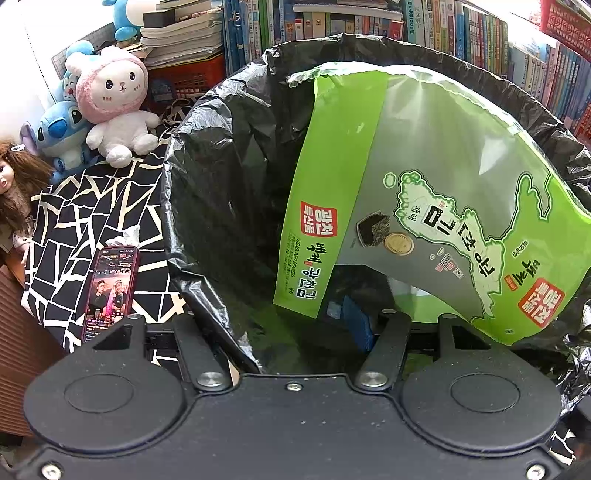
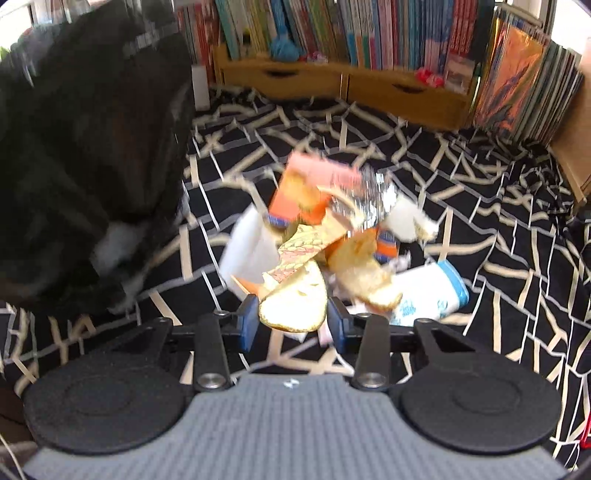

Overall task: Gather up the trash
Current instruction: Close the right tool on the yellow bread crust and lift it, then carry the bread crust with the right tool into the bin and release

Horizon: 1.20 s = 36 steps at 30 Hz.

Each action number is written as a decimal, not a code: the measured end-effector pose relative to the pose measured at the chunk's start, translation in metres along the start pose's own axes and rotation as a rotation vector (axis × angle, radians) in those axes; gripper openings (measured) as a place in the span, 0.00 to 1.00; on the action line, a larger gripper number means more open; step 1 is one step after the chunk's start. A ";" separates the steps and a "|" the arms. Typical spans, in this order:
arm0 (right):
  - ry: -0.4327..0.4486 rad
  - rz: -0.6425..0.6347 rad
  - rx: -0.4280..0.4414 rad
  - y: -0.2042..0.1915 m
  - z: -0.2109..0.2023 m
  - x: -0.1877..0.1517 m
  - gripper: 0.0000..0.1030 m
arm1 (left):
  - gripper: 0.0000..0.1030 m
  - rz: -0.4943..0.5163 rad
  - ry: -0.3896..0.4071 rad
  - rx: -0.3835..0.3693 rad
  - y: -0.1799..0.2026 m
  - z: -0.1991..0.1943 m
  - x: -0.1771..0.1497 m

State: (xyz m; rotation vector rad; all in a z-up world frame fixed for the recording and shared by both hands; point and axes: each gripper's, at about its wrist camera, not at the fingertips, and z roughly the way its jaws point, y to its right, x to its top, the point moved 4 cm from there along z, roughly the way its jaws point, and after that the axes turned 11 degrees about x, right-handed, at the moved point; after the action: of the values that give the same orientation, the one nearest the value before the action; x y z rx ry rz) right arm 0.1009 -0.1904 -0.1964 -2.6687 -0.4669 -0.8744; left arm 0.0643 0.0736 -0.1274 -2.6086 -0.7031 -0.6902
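Green seaweed snack bag [image 1: 424,206] carries Korean lettering, two red square logos, a gold seal, a seaweed photo and small print "SEASONED SEAWEED"; clear window in its middle, torn zigzag top edge. It stands tilted inside the black bin liner [image 1: 221,177], just ahead of the left gripper [image 1: 299,325] fingers. Only one blue pad [image 1: 356,325] shows there, the other hidden behind the liner edge, so cannot tell whether those fingers clamp anything.

Right gripper [image 2: 291,321]: two blue pads [image 2: 248,321] clamped on a pale yellow crinkled wrapper [image 2: 295,299], which sticks out ahead of the fingers. View is motion blurred. Beyond the fingers sits a trash pile [image 2: 321,218]: orange-pink carton, silver foil piece, white paper, more yellow wrapper scraps; exact count unclear from blur. Right of the fingers lies one white packet with blue print [image 2: 428,291], text unreadable. All rests on a black cloth with cream line pattern [image 2: 480,240]. Dark bag [image 2: 81,147] looms left of the fingers.

Left of the left fingers: one phone [image 1: 110,288] with lit screen, one pink-hooded bunny plush [image 1: 114,107], blue plushes, one doll [image 1: 14,177]. Book rows [image 1: 369,18] behind, spines too small to read
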 end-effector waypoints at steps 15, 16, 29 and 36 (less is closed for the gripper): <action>0.195 -0.003 0.091 -0.015 -0.056 0.051 0.44 | 0.58 -0.009 0.002 -0.014 -0.001 0.000 0.003; 0.210 -0.005 0.098 -0.017 -0.060 0.055 0.44 | 0.58 -0.010 0.002 -0.015 -0.001 0.000 0.003; 0.422 -0.071 0.265 -0.063 -0.107 0.121 0.45 | 0.58 -0.012 0.003 -0.018 0.000 0.001 0.005; 0.371 -0.156 0.346 -0.104 -0.084 0.133 0.45 | 0.58 -0.009 0.001 -0.021 0.002 0.002 0.005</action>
State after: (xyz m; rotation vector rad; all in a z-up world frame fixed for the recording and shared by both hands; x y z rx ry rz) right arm 0.1180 -0.0994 -0.0320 -2.1203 -0.6698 -1.1827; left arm 0.0697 0.0752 -0.1266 -2.6254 -0.7116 -0.7050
